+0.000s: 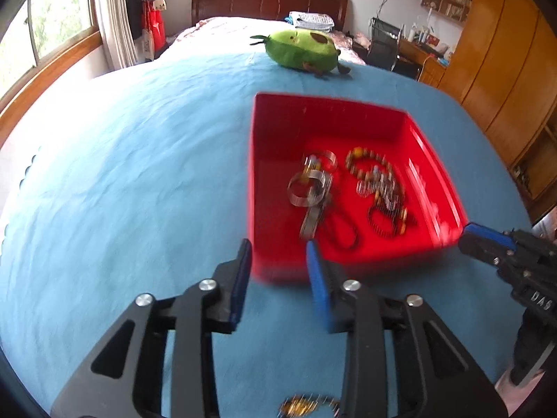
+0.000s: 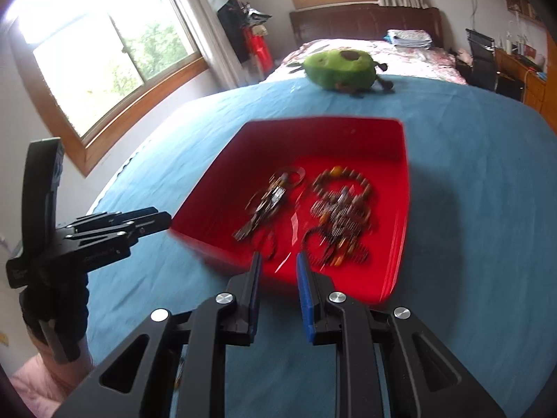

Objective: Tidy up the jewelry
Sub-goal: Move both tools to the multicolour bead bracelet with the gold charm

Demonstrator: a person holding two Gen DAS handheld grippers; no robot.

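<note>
Jewelry (image 1: pixel 344 195) in red tray (image 1: pixel 348 111) on blue bedspread (image 1: pixel 139 174) | L wrist: L gripper (image 1: pixel 278 250) jaws apart, empty, tray just ahead-right; gold piece (image 1: pixel 306 404) loose below | R wrist: R gripper (image 2: pixel 278 261) jaws part-open, empty, at tray's near rim, nearer beads (image 2: pixel 343 205).

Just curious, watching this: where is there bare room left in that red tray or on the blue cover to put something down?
In the red tray, the far strip along the back wall is bare; metal rings and bead bracelets crowd the rest. The blue cover is bare left of the tray, up to the green plush toy.
</note>
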